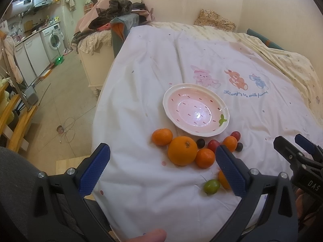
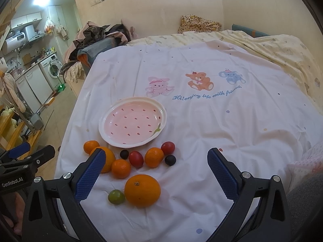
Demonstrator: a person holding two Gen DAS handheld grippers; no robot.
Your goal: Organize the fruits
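Observation:
A pink strawberry-pattern plate [image 1: 170, 100] [image 2: 105, 125] lies empty on the white bedsheet. In front of it lie several fruits: a large orange [image 1: 182, 150], another large orange [image 2: 142, 190], small tangerines [image 1: 162, 136] [image 2: 154, 157], red plums [image 2: 136, 159], dark plums [image 2: 170, 160] and a green plum [image 1: 211, 186] [image 2: 116, 196]. My left gripper [image 1: 161, 171] is open and empty, above the near side of the fruit. My right gripper [image 2: 156, 173] is open and empty, just above the large orange. Each gripper shows in the other's view, the right [image 1: 296, 147] and the left [image 2: 26, 151].
The white sheet [image 2: 222, 131] with cartoon animals covers the bed; its left edge drops to the floor. A cream quilt [image 2: 272, 48] lies at the back right. A cabinet piled with clothes [image 1: 113, 16] stands left of the bed, and a kitchen with a washing machine [image 1: 53, 38] beyond.

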